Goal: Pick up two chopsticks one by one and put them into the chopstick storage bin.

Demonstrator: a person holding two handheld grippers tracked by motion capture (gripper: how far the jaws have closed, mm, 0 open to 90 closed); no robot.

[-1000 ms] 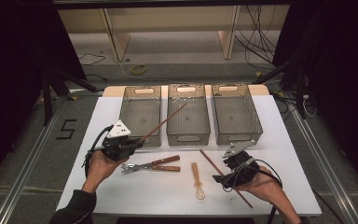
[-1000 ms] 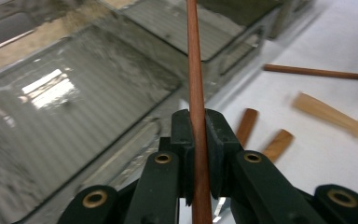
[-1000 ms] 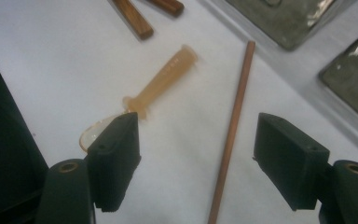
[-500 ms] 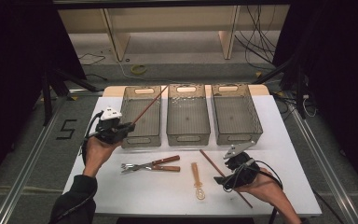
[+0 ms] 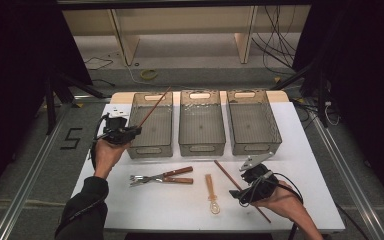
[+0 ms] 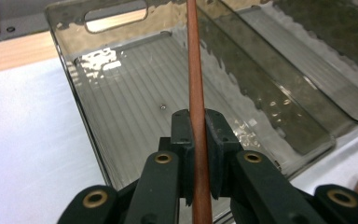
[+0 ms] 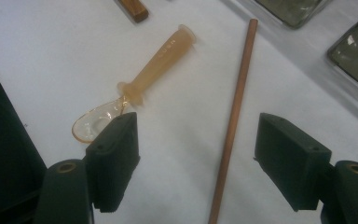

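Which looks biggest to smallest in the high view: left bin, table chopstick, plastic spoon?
1. Left bin, by far.
2. Table chopstick, long and thin, partly hidden under the right gripper.
3. Plastic spoon, clearly shortest.

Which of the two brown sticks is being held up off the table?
The stick clamped in the left tongs, raised over the leftmost clear bin. The other stick lies flat on the white table between the open right tongs.

black sleeve (image 5: 82,210), black ribbed jaws, brass rivets (image 6: 95,198)
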